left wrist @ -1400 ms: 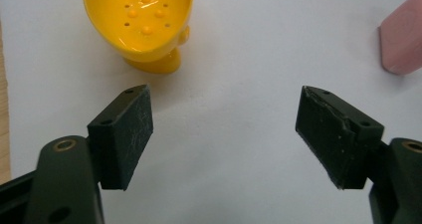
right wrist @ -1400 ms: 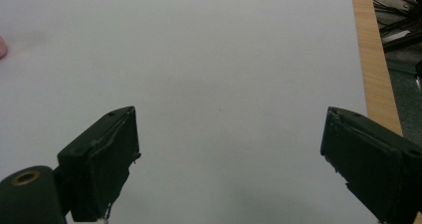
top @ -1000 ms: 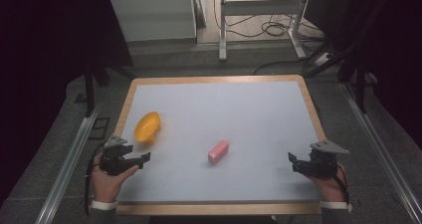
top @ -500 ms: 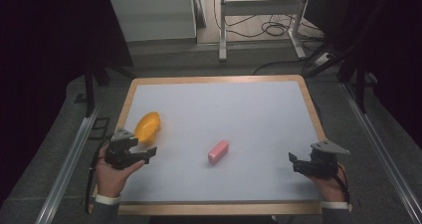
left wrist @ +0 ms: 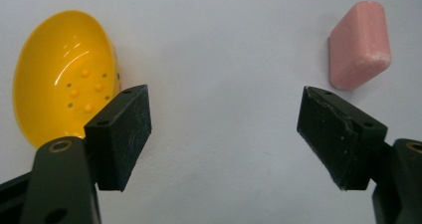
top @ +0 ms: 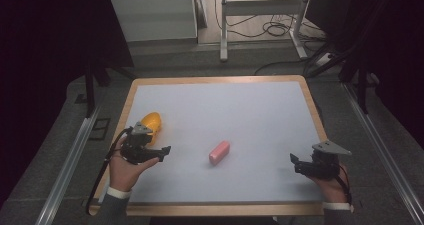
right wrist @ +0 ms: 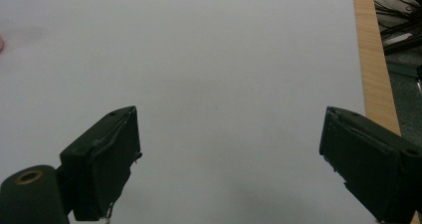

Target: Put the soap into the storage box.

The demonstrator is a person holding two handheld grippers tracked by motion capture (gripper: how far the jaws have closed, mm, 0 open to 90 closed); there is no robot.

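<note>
On the white table lie a yellow bowl and pink block.

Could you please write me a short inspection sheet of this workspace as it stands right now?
Surface: pale matte table top with a wooden rim.
Job's things: glossy yellow plastic bowl-like piece with small dots inside, by the left gripper; pink rounded soap-like block lying near the middle.
Clutter: nothing seen.
Grippers: left open, empty; right gripper open, empty, over bare surface.
Cables: black lead trailing from the left gripper; loose cables on the floor beyond.
Surroundings: white cabinet, metal frame legs, dark sides.
</note>
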